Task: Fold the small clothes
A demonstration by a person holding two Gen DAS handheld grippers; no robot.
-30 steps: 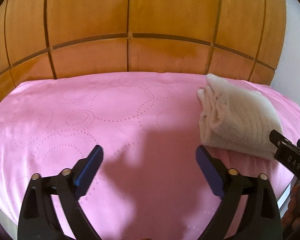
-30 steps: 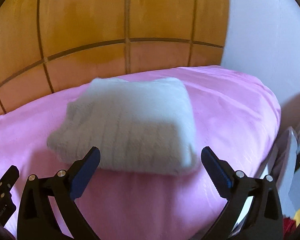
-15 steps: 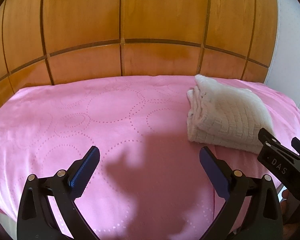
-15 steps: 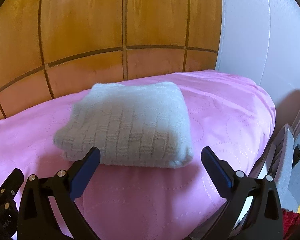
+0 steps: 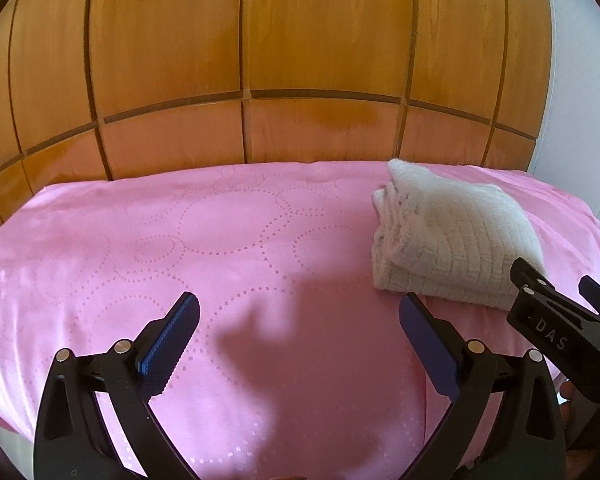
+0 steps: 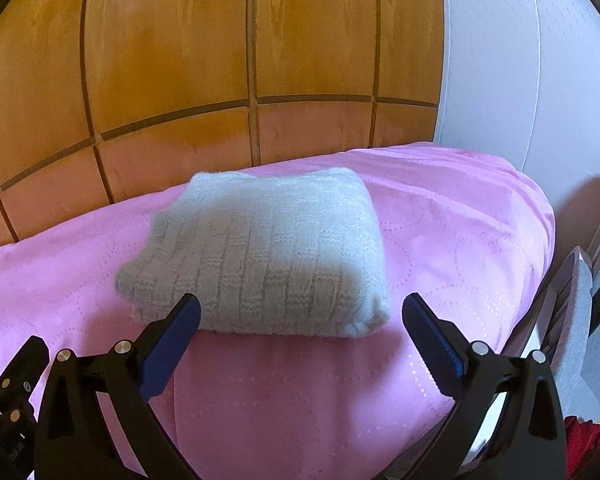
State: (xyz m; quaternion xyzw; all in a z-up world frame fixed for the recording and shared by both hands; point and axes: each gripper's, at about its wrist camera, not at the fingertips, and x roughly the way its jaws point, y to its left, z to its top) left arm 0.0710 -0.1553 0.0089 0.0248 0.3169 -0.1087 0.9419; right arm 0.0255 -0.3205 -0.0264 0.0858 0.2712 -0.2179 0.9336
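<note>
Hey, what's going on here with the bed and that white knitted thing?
A person holds a two-finger gripper in each hand over a pink bedspread. A white knitted garment lies folded into a compact bundle on the spread, near the wooden headboard. Neither gripper touches it: the right gripper hovers just in front of the bundle with its jaws open, and the left gripper hangs over bare bedspread, jaws open too. The fold looks finished.

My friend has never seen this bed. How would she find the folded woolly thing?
Start at the wooden panelled wall, then come down to the pink bedspread in front of it. Near the bed's right end lies a folded white knitted garment, the only thing on the pink cover, thick and bumpy.
</note>
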